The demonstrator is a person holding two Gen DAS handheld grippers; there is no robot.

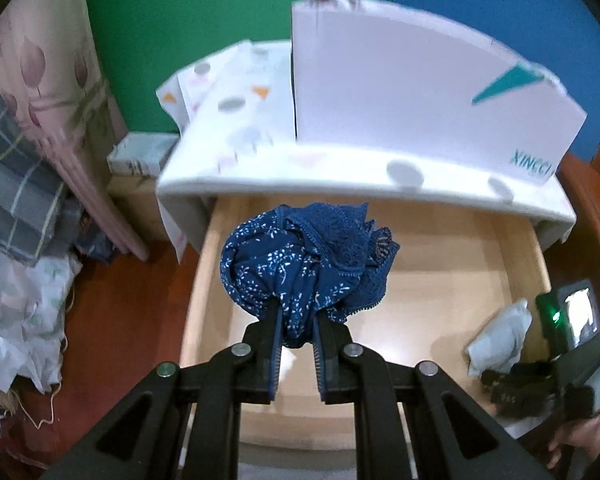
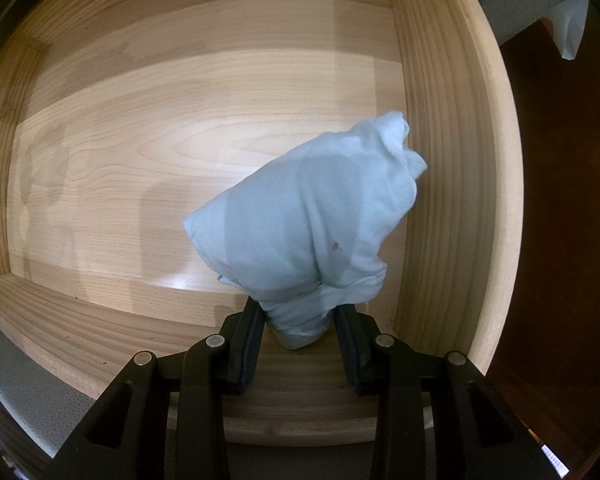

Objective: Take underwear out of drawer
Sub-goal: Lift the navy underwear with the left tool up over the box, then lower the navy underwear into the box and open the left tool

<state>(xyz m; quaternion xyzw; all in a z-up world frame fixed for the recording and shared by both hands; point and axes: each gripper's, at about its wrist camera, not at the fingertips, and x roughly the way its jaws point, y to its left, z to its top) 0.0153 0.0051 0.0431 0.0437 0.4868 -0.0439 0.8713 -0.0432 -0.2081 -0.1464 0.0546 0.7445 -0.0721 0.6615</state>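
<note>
My left gripper (image 1: pixel 296 320) is shut on dark blue underwear (image 1: pixel 304 264) with white sprigs and a lace edge, bunched up and held above the open wooden drawer (image 1: pixel 500 264). In the left wrist view my right gripper (image 1: pixel 500 376) shows at the lower right inside the drawer, next to pale blue underwear (image 1: pixel 500 336). In the right wrist view my right gripper (image 2: pixel 298 320) points down into the drawer (image 2: pixel 440 160) and is shut on the pale blue underwear (image 2: pixel 308 216), which stands bunched near the drawer's right wall.
A white box (image 1: pixel 420 92) and patterned cloth (image 1: pixel 236 96) lie on the white cabinet top (image 1: pixel 340 176) above the drawer. Piled bedding (image 1: pixel 24 200) fills the left. A small carton (image 1: pixel 140 154) sits on the floor. A hand (image 1: pixel 588 436) holds the right gripper.
</note>
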